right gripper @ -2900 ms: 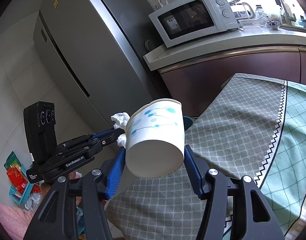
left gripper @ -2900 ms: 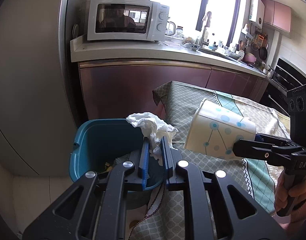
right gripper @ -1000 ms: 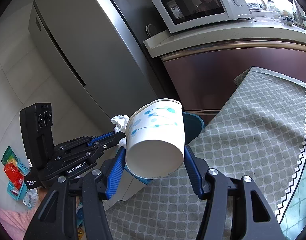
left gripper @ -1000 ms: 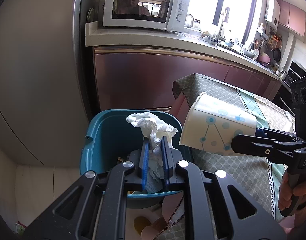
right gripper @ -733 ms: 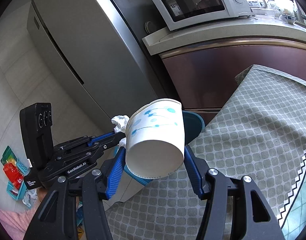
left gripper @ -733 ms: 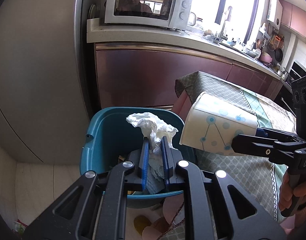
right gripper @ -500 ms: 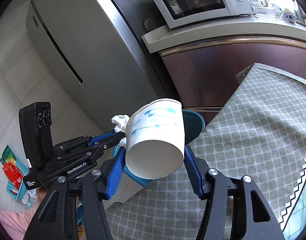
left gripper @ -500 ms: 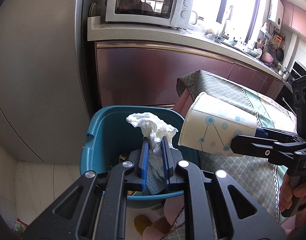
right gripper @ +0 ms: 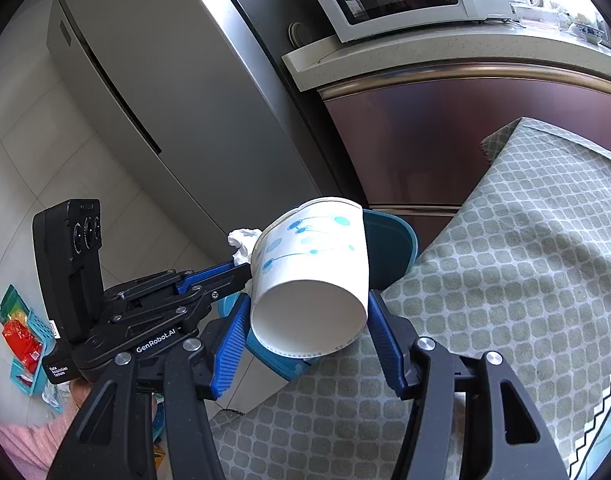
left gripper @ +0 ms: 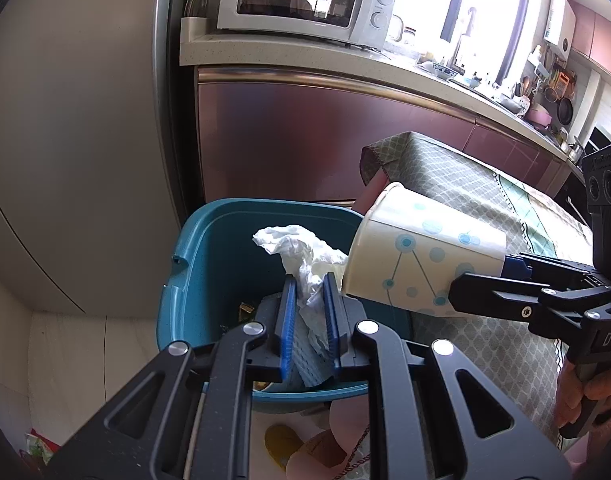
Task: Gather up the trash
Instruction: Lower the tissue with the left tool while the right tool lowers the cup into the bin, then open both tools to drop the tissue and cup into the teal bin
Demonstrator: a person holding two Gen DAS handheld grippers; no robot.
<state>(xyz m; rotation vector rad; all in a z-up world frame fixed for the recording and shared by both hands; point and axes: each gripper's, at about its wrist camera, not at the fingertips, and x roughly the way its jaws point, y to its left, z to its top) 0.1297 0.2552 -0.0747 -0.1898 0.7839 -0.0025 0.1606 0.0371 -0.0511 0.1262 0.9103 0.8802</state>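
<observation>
My left gripper (left gripper: pixel 310 286) is shut on a crumpled white tissue (left gripper: pixel 301 250) and holds it over the open teal trash bin (left gripper: pixel 193 264). My right gripper (right gripper: pixel 308 320) is shut on a white paper cup with blue dots (right gripper: pixel 311 268), lying on its side with its base toward the camera. In the left wrist view the cup (left gripper: pixel 421 262) hangs at the bin's right rim, mouth pointing left toward the tissue. In the right wrist view the left gripper (right gripper: pixel 241 268) and tissue (right gripper: pixel 241 242) sit just left of the cup, with the bin (right gripper: pixel 389 248) behind it.
A table with a green patterned cloth (right gripper: pixel 525 280) stands right of the bin. A steel fridge (right gripper: pixel 165 80) and a counter with a microwave (left gripper: pixel 301 0) stand behind. Trash lies inside the bin (left gripper: pixel 245 310). Coloured baskets (right gripper: pixel 21 336) sit on the floor at left.
Both grippers have moved a little closer to the bin together, so it sits more fully under the tissue. Both grips are unchanged.
</observation>
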